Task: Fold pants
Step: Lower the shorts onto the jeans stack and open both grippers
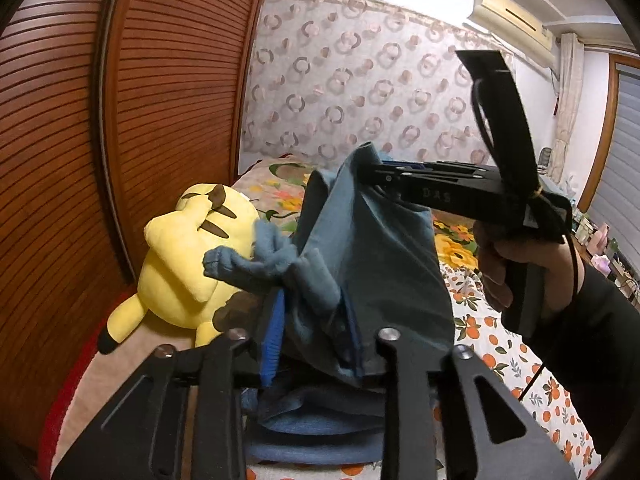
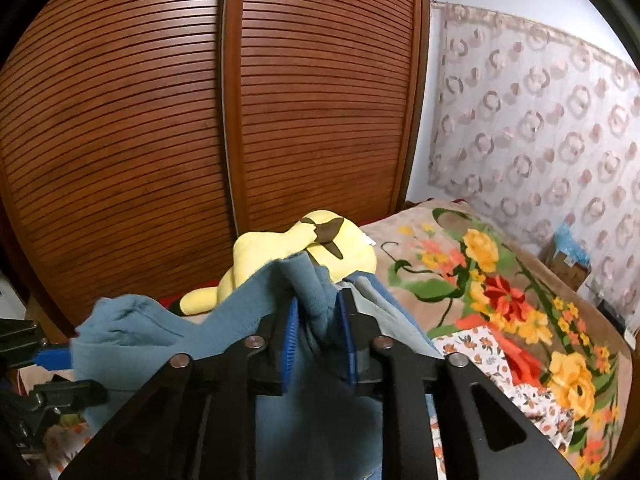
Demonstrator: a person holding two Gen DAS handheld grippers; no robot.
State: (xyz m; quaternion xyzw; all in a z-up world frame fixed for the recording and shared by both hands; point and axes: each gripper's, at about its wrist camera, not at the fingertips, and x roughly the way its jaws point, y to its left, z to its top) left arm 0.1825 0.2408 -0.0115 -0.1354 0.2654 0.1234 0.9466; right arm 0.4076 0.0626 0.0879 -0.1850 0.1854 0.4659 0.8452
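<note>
The blue-grey pants (image 1: 372,248) hang lifted above the bed, held by both grippers. My left gripper (image 1: 316,320) is shut on a bunched edge of the pants, with cloth between its blue pads. My right gripper (image 2: 318,332) is shut on another part of the pants (image 2: 248,320), cloth pinched between its blue pads. In the left wrist view the right gripper (image 1: 368,168) shows from the side, gripping the top of the pants, with the hand on its handle. The left gripper's tip (image 2: 52,356) shows at the left edge of the right wrist view.
A yellow plush toy (image 1: 188,256) lies on the bed next to the wooden louvred wardrobe doors (image 2: 200,120). A floral blanket (image 2: 500,300) and an orange-print sheet (image 1: 532,376) cover the bed. A patterned curtain (image 1: 360,80) hangs behind.
</note>
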